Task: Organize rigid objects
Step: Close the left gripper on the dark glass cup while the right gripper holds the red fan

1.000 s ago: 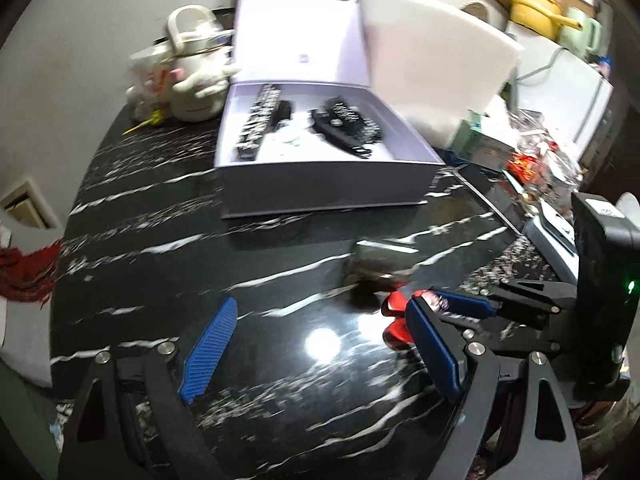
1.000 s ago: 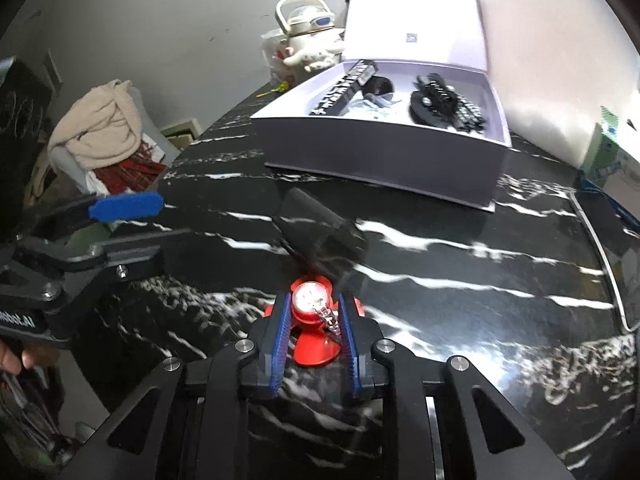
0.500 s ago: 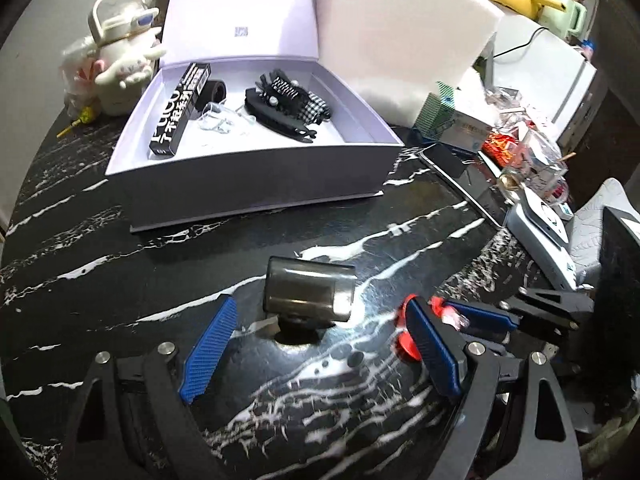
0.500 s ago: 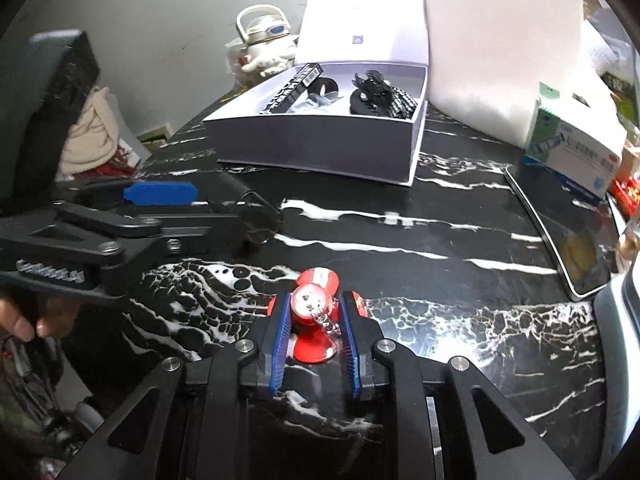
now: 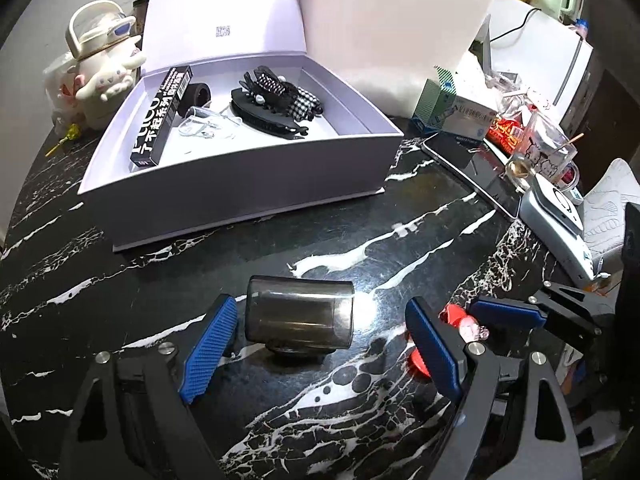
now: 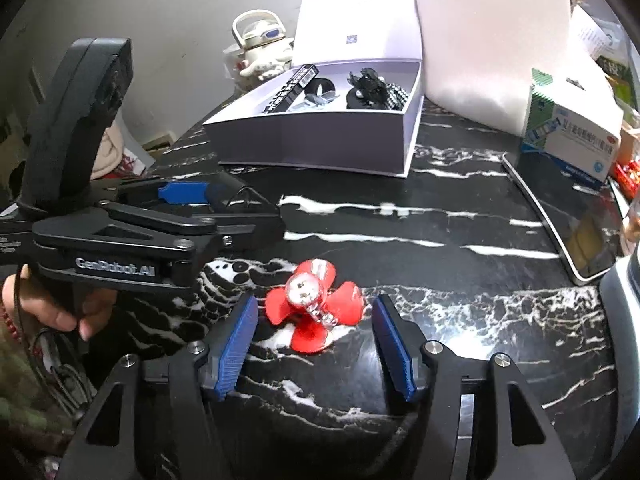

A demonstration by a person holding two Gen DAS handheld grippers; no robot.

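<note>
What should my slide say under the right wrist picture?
Right gripper, jaws just opened, around a red flower clip on the black marble table.

The surface point(image 5: 120, 280) looks like polished black marble with white veins, glossy; the cup point(image 5: 298, 318) is smoky clear plastic, smooth; the clip point(image 6: 314, 306) is shiny red plastic; the box point(image 5: 240, 184) is matt lilac card; pads point(image 6: 236, 346) are ribbed blue.

Bare black marble tabletop point(image 6: 460, 216) runs free mid-frame up to open lavender box point(image 6: 320, 140). Phone point(image 6: 560, 220) and medicine carton point(image 6: 572, 144) block right side; left gripper point(image 6: 240, 208) crowds left.
</note>
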